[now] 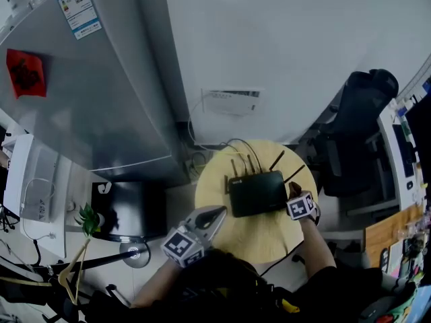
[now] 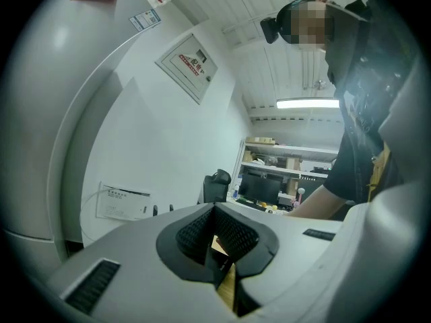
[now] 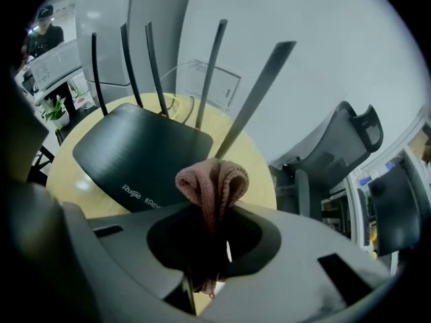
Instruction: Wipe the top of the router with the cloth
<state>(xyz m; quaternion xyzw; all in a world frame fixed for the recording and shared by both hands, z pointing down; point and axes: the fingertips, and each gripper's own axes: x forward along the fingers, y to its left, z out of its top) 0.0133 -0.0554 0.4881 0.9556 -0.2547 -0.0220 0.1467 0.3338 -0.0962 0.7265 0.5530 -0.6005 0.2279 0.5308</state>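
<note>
On the round wooden table (image 1: 259,242), the black router (image 1: 256,192) lies a little toward 12 o'clock from the middle, antennas up at its far edge. We hold the pink knitted cloth (image 3: 212,184) pinched fast in the right gripper (image 1: 291,195), with a folded loop sticking out past the jaw tips. That gripper sits at the router's 3 o'clock edge.

We judge the grasp done and the wiping barely begun. The cloth hangs just short of the lid's near edge, and we cannot tell whether it touches yet. The whole glossy top remains to be swept.

The left gripper (image 1: 214,215) waits at the table's 8 o'clock rim, well apart from the router, its jaws together on nothing.

We count one router, five antennas, one cloth, one table and two grippers.
</note>
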